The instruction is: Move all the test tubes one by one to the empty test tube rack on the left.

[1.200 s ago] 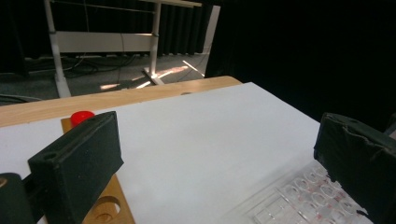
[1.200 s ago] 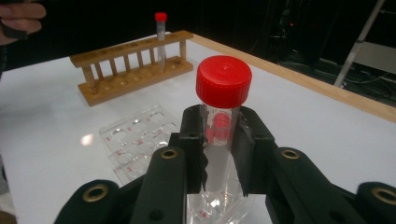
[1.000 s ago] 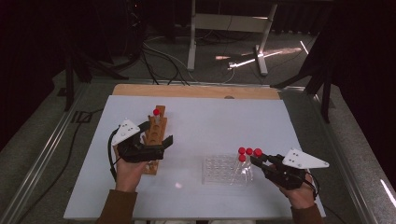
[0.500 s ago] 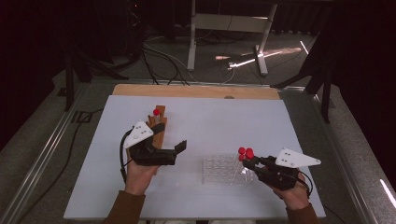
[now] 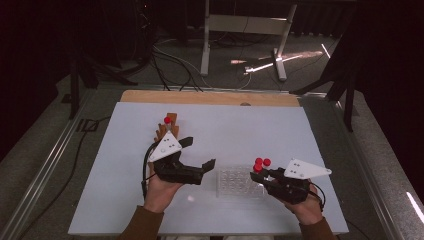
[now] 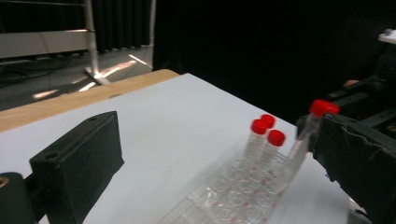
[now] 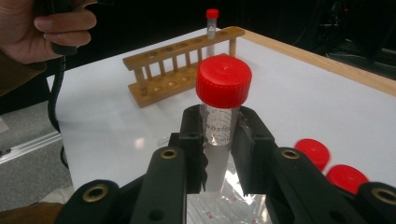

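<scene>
My right gripper [image 7: 219, 135] is shut on a clear tube with a red cap [image 7: 223, 81], held upright over the clear plastic rack [image 7: 224, 207]. From above, that gripper [image 5: 259, 172] sits at the right edge of the clear rack [image 5: 239, 182], where two more red-capped tubes [image 5: 263, 162] stand. My left gripper [image 5: 198, 152] is open and holds nothing, between the wooden rack [image 5: 164, 131] and the clear rack. In the left gripper view its jaws [image 6: 219, 140] stand wide apart, with the clear rack [image 6: 233, 196] and its two tubes [image 6: 261, 135] ahead.
The wooden rack [image 7: 187, 70] holds one red-capped tube [image 7: 212, 18] at its far end. A white mat [image 5: 300, 125] covers the table, with a wooden strip [image 5: 210, 97] along the back edge. A metal rail [image 5: 45, 170] runs down the left side.
My left gripper has moved right, away from the wooden rack and towards the clear rack. My right gripper has shifted a little left with the tube, closer over the clear rack.
</scene>
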{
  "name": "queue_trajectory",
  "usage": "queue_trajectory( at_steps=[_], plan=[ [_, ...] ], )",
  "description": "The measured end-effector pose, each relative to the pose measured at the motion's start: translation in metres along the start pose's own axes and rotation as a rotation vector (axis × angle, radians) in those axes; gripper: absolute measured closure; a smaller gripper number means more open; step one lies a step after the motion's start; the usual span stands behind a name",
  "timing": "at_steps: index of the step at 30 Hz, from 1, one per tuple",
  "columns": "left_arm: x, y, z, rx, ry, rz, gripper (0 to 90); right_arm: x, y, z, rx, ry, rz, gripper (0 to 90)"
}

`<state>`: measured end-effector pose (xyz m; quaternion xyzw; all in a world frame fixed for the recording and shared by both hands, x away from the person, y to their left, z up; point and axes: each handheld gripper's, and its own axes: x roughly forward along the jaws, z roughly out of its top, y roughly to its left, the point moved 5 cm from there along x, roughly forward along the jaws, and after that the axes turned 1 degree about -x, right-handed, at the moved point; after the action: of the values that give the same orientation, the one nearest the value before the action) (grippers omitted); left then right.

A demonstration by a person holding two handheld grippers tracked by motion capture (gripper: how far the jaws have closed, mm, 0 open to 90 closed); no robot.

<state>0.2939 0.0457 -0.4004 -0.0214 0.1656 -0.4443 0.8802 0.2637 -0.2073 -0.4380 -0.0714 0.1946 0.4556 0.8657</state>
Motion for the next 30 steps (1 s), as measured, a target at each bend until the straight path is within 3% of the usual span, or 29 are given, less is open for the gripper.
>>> queue_trajectory(
  at_steps=[9, 16, 24, 30],
  plan=[
    [0.01, -0.024, 0.002, 0.018, 0.013, -0.108, 2.0, 0.012, 0.009, 0.002, 0.005, 0.009, 0.019, 74.5],
    [0.019, -0.044, 0.002, 0.049, 0.031, -0.154, 8.8, 0.021, 0.019, 0.007, -0.001, 0.014, 0.046, 74.5],
    [0.03, -0.058, -0.005, 0.094, 0.073, -0.203, 44.9, 0.028, 0.032, 0.011, -0.027, 0.017, 0.075, 74.5],
    [0.036, -0.06, -0.011, 0.093, 0.112, -0.233, 62.7, 0.029, 0.034, 0.012, -0.031, 0.021, 0.084, 74.5]
  ],
)
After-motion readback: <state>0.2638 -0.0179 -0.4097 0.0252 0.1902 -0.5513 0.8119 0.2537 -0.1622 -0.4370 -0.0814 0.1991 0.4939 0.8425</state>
